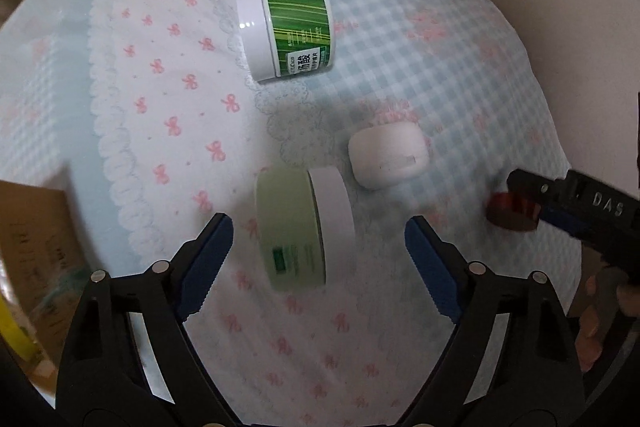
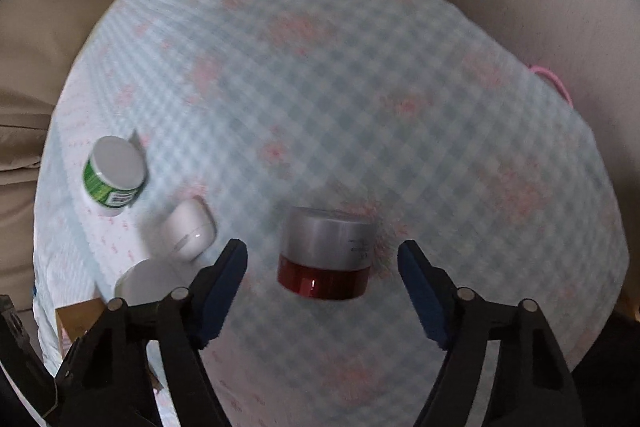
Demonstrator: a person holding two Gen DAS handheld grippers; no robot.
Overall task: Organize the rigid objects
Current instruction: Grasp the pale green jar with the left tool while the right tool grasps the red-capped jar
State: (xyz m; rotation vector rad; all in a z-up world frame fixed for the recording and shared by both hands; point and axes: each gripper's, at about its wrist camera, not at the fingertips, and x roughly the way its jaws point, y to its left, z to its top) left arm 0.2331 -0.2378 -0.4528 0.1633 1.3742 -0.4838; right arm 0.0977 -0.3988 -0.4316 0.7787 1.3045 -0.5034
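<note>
Now the left gripper (image 1: 319,247) is straddling the pale green jar (image 1: 298,229), jaws spread; the right gripper (image 2: 322,281) is bracketing the red jar (image 2: 326,255), untouched.

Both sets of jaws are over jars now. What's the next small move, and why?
Probably close both. The pale green jar lies on its side between the left gripper's open jaws, and the red jar with the silver lid sits between the right gripper's open jaws. Neither looks touched yet; motion blur makes contact hard to judge.
</note>
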